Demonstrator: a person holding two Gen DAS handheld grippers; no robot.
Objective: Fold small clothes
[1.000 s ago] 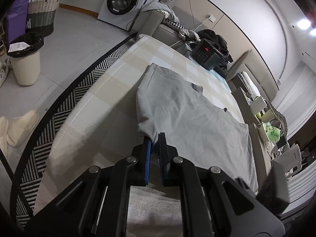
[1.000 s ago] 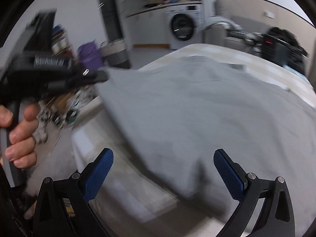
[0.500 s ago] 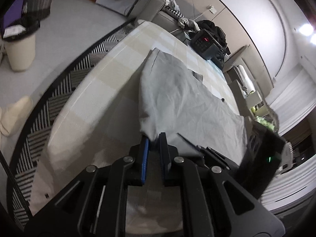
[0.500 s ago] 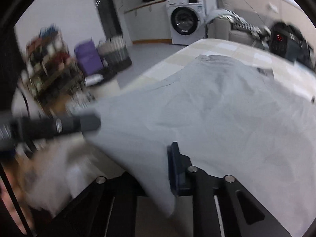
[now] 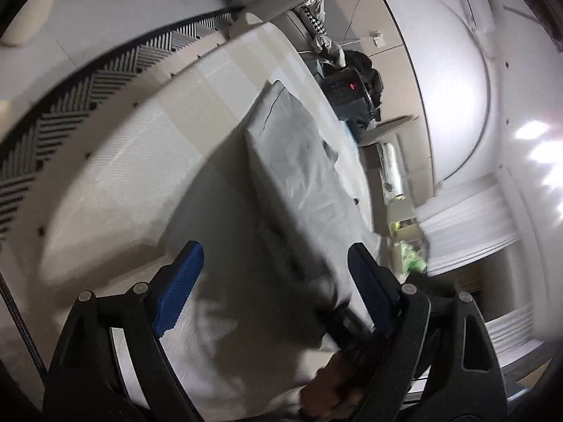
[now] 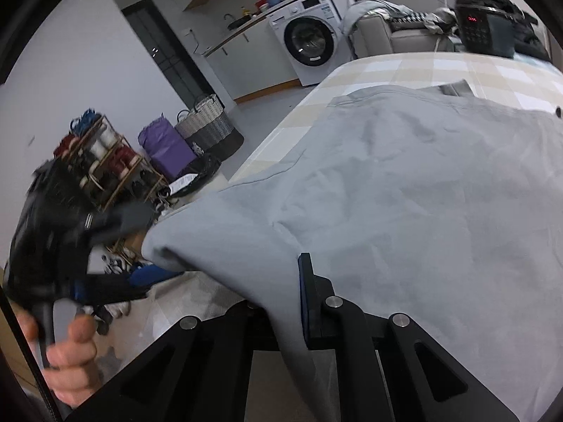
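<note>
The left gripper point(image 5: 271, 274) is opening, its blue pads point(image 5: 181, 281) standing wide apart with nothing pressed between them; the blurred near edge of the grey shirt point(image 5: 299, 172) is lying in the gap, untouched by either pad. In the right wrist view the same gripper point(image 6: 116, 246) is showing at 9 o'clock as a dark blur, its tips just beside the shirt's near corner, with the person's left hand point(image 6: 70, 355) gripping its handle at 8 o'clock.

The right gripper point(image 6: 285, 302) is clamped together on the shirt point(image 6: 404, 193): a fold of the near edge is running down between the jaws, hiding the left finger, and only the right pad point(image 6: 304, 295) is showing. The right hand point(image 5: 330, 383) is appearing at 5 o'clock in the left wrist view, blurred.

The shirt is lying on the checked table point(image 6: 397, 66), its near edge lifted off the surface where the right gripper is pinching it. In the left wrist view its long axis is running from 5 o'clock near the grippers up towards 12 o'clock, the far end pointing at a black box point(image 5: 346, 93) with a red display at the table's far end. In the right wrist view the cloth is spreading from the jaws out to 3 o'clock and up to 1 o'clock.
</note>
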